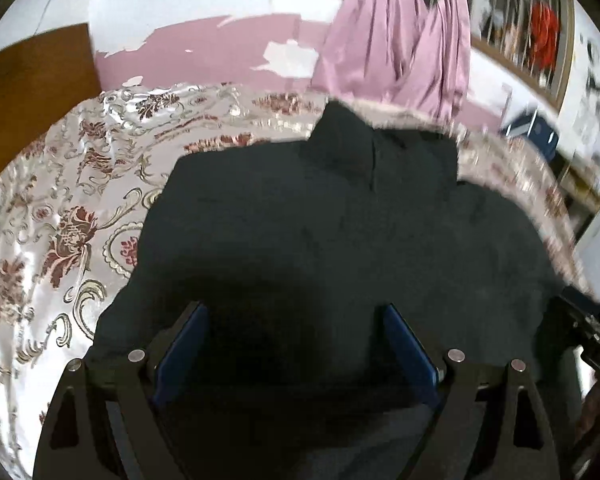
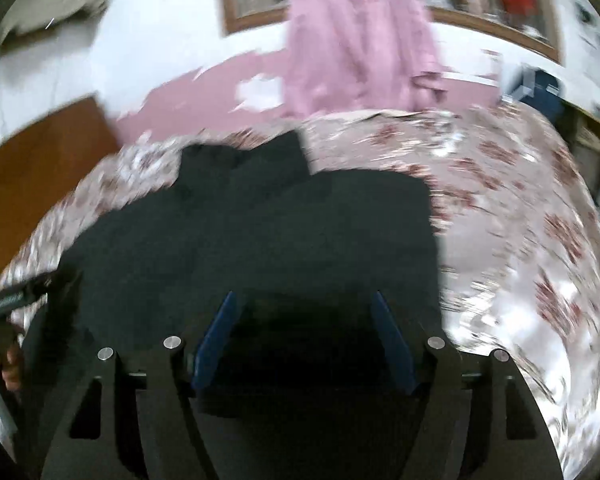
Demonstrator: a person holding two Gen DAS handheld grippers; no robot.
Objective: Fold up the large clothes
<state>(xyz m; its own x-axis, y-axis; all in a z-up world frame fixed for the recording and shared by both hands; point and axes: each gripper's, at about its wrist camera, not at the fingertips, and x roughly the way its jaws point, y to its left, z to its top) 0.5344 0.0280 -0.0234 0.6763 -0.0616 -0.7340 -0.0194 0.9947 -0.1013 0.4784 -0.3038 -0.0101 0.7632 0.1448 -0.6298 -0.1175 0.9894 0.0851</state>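
One dark garment [image 1: 320, 220] lies spread on the bed, over a shiny floral bedspread [image 1: 60, 200], with its collar end toward the far edge of the bed, below the pink wall.

The left wrist view is fairly sharp. It shows the garment's collar, bare bedspread on the side toward the bed's left edge, and the other tool's black body at the lower right edge of the picture. The left gripper [image 1: 296, 340] hangs over the near part of the garment with its jaws spread wide and nothing clamped between the two blue pads [image 1: 182, 350].

The right wrist view is smeared by motion. It shows bare bedspread on the bed's right side and a hand [image 2: 10, 364] at the left edge. The right gripper [image 2: 306, 336] has its jaws apart over the dark cloth; no fabric is pinched.

One pink curtain [image 1: 396, 40] hangs behind the bed in both views.
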